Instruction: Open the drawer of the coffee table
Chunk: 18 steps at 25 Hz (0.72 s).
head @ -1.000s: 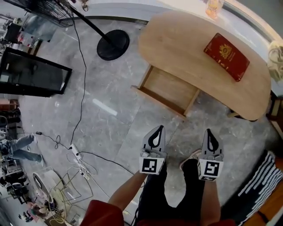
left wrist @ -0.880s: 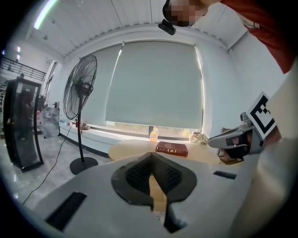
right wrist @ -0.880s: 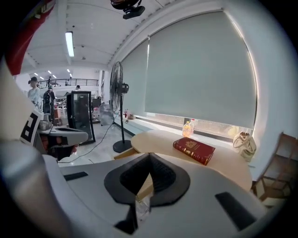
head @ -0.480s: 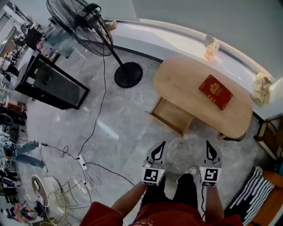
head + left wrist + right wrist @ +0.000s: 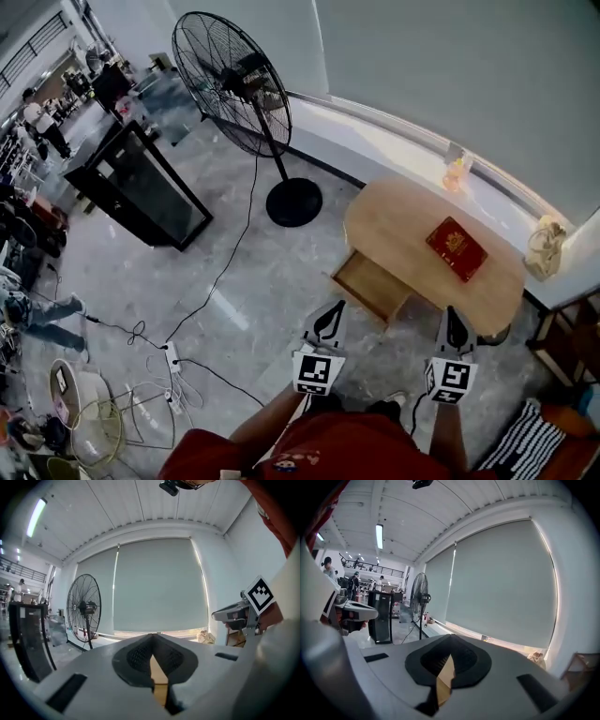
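The oval wooden coffee table stands by the window ledge, with its drawer pulled out toward me and showing a bare wooden bottom. A red book lies on the tabletop. My left gripper is held high in front of me, short of the drawer, jaws shut and empty. My right gripper hangs level with it to the right, also shut with nothing in it. In the left gripper view the pads meet; in the right gripper view the jaws are likewise closed, both aimed roughly level at the window blind.
A tall pedestal fan with a round black base stands left of the table, its cable trailing to a power strip. A black cabinet is farther left. A bottle and a bag sit on the ledge.
Both grippers have risen together, and the head view has lifted with them, so the table and floor look smaller and farther. The drawer stays out. Both jaws stay shut.
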Each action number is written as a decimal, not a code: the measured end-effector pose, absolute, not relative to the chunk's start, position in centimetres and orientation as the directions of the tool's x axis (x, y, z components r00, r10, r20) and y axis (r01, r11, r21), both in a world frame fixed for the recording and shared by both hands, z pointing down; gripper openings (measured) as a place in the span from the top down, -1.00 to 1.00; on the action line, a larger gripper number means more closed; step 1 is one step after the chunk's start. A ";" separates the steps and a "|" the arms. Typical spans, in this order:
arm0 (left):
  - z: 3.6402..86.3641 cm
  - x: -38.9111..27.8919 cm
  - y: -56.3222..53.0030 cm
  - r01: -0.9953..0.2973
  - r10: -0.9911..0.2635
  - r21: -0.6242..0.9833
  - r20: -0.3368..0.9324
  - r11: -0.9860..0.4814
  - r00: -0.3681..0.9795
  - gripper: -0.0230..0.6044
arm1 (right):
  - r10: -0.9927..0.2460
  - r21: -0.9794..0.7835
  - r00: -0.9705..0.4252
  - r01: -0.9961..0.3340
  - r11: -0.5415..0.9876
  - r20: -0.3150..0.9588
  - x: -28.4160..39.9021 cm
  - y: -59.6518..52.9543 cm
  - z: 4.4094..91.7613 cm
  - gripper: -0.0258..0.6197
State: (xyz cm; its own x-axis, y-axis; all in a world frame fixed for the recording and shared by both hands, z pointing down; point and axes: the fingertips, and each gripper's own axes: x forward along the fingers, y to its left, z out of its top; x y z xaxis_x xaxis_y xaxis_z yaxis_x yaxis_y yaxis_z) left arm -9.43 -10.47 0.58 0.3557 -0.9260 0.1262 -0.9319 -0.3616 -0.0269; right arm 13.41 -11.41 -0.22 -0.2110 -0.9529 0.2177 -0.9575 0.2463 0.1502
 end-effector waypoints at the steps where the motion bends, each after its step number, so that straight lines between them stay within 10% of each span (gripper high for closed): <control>1: -0.4 -10.0 -10.4 -0.936 -0.930 -0.032 0.129 -0.351 0.345 0.91 | -0.953 0.138 -0.212 -0.959 0.245 0.218 13.3 -11.4 -1.1 0.93; 18: -15.6 -18.3 -8.3 -0.973 -0.976 -0.165 -0.123 -0.159 0.180 0.91 | -0.958 0.146 -0.277 -0.953 0.264 -0.072 8.1 -10.6 -15.4 0.93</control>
